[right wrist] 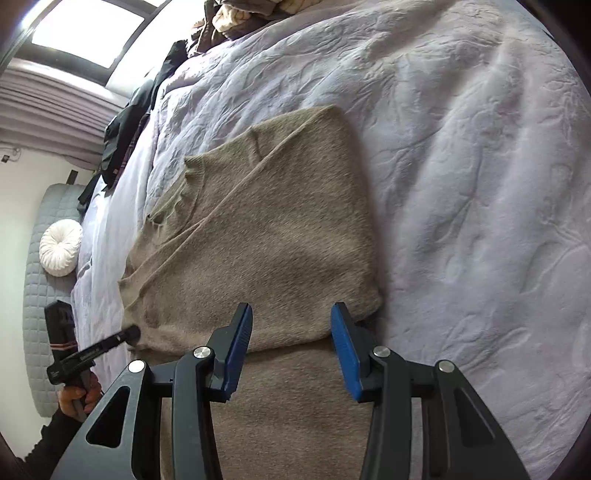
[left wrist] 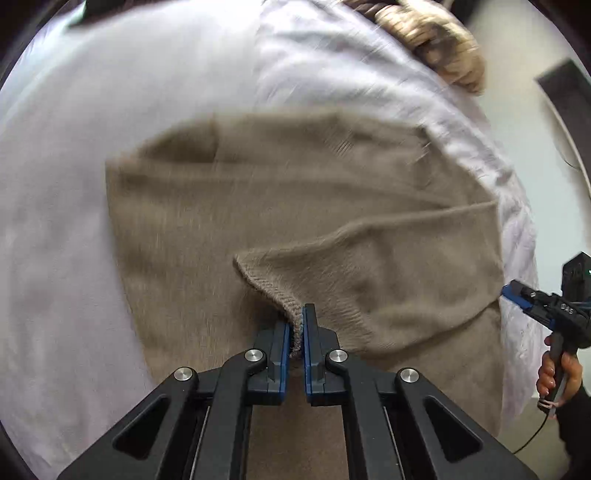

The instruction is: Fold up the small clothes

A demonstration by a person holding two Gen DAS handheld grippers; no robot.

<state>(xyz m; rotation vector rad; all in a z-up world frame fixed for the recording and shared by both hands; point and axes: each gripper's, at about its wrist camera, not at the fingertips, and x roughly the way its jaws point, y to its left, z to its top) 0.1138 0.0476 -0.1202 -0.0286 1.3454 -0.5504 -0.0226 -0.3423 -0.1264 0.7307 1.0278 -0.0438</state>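
A tan sweater [right wrist: 280, 236] lies flat on the bed cover [right wrist: 480, 192], partly folded, with its neck end far from the person and its hem end near. Its long axis runs from near to far, along the way both grippers look.

The left gripper [left wrist: 295, 332] has its fingers pressed together on the ribbed cuff [left wrist: 275, 290] of one sleeve [left wrist: 369, 280]. This sleeve lies across the body of the sweater, and the cuff corner is lifted a little from the knit below. The left picture is blurred, so I think this hand is in motion, but I cannot say in which direction.

The right gripper [right wrist: 291, 343] hangs over the near part of the sweater with its fingers spread wide and nothing between them. The folded edge of the cloth passes just beyond its fingertips. In the left view this gripper [left wrist: 517, 295] shows at the right border of the sweater, close to the cover.

For the coming move, the important relation is this: the sleeve goes from the pinched cuff toward the right side, where the shoulder is. The left hand is the one that holds it, so it should lay the cuff down along the long axis. The right hand is nearer to the hem and free to take it for the cross fold.

Some other clothes [right wrist: 236, 18] are heaped at the far end of the bed.
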